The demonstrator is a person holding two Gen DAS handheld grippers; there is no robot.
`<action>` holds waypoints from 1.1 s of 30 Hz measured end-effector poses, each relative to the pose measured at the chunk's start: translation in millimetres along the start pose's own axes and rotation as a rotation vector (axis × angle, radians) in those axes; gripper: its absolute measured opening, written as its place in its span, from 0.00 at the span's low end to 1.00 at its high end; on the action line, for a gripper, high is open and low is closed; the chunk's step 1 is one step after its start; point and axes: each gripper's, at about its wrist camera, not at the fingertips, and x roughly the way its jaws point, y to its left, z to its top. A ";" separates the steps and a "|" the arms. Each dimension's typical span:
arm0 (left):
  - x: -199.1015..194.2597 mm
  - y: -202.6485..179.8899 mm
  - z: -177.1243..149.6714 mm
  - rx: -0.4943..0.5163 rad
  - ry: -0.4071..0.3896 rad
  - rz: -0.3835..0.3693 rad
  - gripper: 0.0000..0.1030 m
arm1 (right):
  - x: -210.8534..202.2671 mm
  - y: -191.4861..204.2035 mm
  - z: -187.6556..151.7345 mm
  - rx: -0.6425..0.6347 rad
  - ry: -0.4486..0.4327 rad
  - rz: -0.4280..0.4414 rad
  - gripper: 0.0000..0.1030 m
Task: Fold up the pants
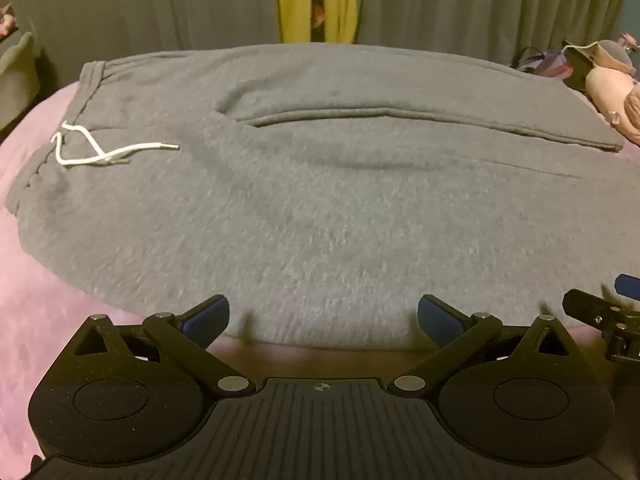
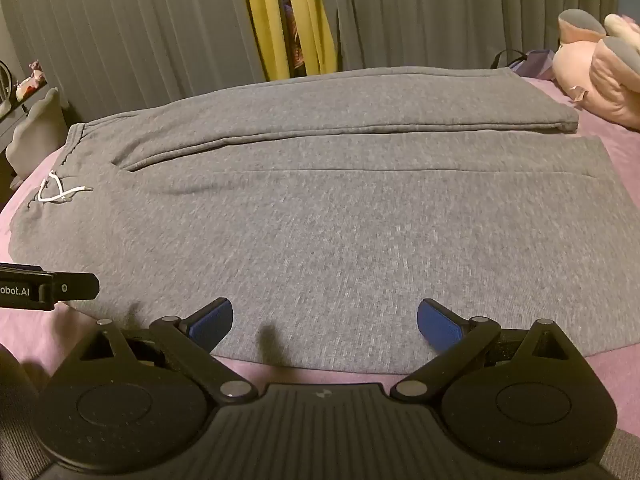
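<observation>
Grey sweatpants (image 2: pixel 320 220) lie spread flat across a pink bedspread (image 2: pixel 624 148), with the waistband at the left and the two legs running to the right. A white drawstring (image 1: pixel 100 150) rests loose on the fabric near the waistband. The left gripper (image 1: pixel 323 322) hovers at the near edge of the pants, blue-padded fingers (image 1: pixel 206 320) spread wide and gripping nothing. Just to its right, the right gripper (image 2: pixel 325 322) is likewise released over the same near edge. Grey curtains (image 2: pixel 440 12) hang behind the bed. A pink plush toy (image 2: pixel 600 80) sits at the far right.
</observation>
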 end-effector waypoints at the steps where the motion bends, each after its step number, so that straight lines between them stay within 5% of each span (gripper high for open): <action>1: 0.0 0.3 0.1 0.000 0.004 -0.006 1.00 | -0.1 0.2 0.5 -0.001 -0.002 -0.001 0.96; 33: 6.8 3.2 -2.4 -0.015 0.026 0.031 1.00 | 6.1 -1.0 -1.2 0.018 0.010 0.011 0.96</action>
